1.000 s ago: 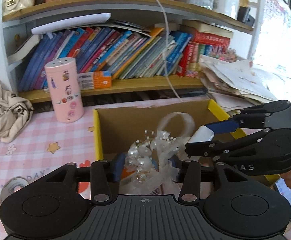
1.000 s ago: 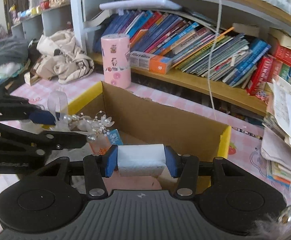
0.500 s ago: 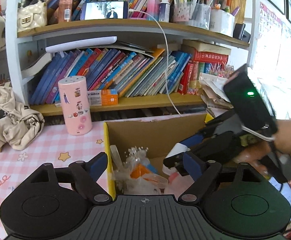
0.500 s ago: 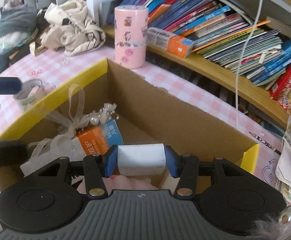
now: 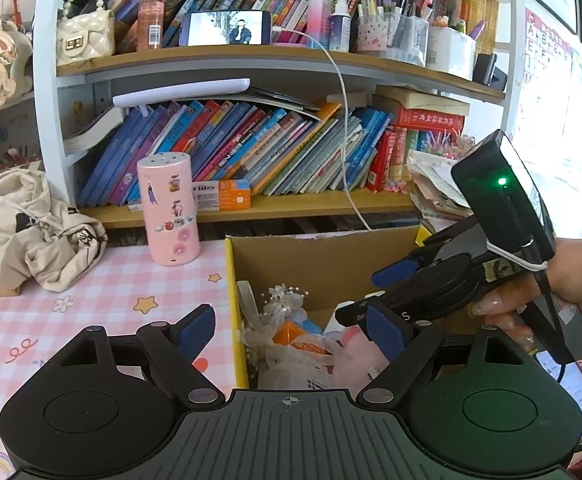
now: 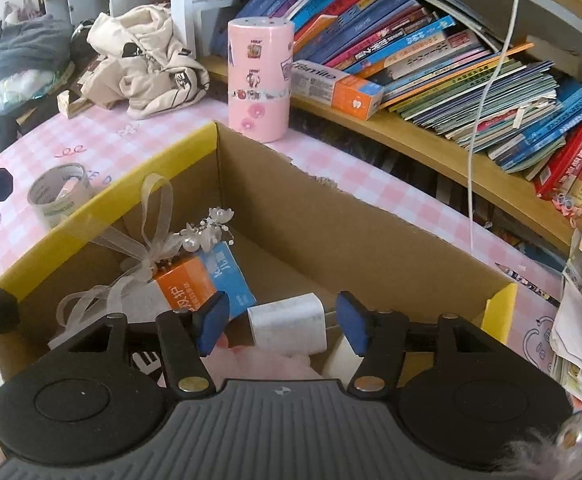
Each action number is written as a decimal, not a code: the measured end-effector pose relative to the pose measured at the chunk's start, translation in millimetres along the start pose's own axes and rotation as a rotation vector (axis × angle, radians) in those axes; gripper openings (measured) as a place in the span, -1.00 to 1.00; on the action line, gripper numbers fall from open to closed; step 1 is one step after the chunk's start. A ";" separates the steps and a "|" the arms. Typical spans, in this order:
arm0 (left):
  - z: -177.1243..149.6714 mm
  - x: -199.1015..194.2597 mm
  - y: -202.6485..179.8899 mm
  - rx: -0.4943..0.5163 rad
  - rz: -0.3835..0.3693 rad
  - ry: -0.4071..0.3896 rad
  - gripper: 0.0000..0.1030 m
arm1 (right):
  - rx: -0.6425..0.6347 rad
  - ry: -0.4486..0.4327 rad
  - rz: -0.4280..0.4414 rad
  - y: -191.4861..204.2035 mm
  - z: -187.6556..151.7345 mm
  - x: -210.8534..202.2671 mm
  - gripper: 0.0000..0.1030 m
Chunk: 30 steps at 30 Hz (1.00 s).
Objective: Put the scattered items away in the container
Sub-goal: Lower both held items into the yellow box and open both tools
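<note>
My right gripper (image 6: 283,322) has just been opening its jaws: the blue pads stand clear on both sides of the white plug block (image 6: 287,323), which sits loose between them, inside the cardboard box (image 6: 331,232). My left gripper (image 5: 291,330) has just spread its jaws wide too, with nothing between them (one pad over the pink checked bench (image 5: 91,296), the other over the box). In the box lie the pearl-and-ribbon hair piece (image 6: 195,240), draped over an orange-and-blue carton (image 6: 207,280), and something pink and soft under the plug. Outside it, a tape roll (image 6: 61,192) rests on the bench just beside the yellow-edged wall. A pink sticker-covered cylinder (image 6: 259,80) stands behind the box, before the bookshelf (image 6: 431,136).
</note>
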<state>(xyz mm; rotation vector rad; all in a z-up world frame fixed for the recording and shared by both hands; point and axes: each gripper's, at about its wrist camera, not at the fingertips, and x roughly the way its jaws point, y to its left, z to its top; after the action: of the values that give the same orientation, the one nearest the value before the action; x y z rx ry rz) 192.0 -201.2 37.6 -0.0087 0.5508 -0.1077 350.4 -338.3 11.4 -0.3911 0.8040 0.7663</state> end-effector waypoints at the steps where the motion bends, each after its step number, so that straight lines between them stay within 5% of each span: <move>1: -0.1 -0.8 -0.6 0.003 0.000 -0.001 0.67 | 0.005 -0.004 0.001 0.5 -1.1 -2.4 0.13; 15: -7.7 -19.8 -4.3 0.025 -0.005 -0.025 0.81 | 0.048 -0.119 -0.031 21.1 -22.3 -56.7 0.51; 30: -20.4 -43.0 12.5 0.049 -0.098 -0.050 0.82 | 0.155 -0.131 -0.153 55.5 -61.5 -102.1 0.56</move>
<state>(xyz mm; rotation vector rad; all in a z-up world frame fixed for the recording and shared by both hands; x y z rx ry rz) 146.1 -183.9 42.2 0.0096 0.4973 -0.2159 232.6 -383.9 48.0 -0.2574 0.6967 0.5769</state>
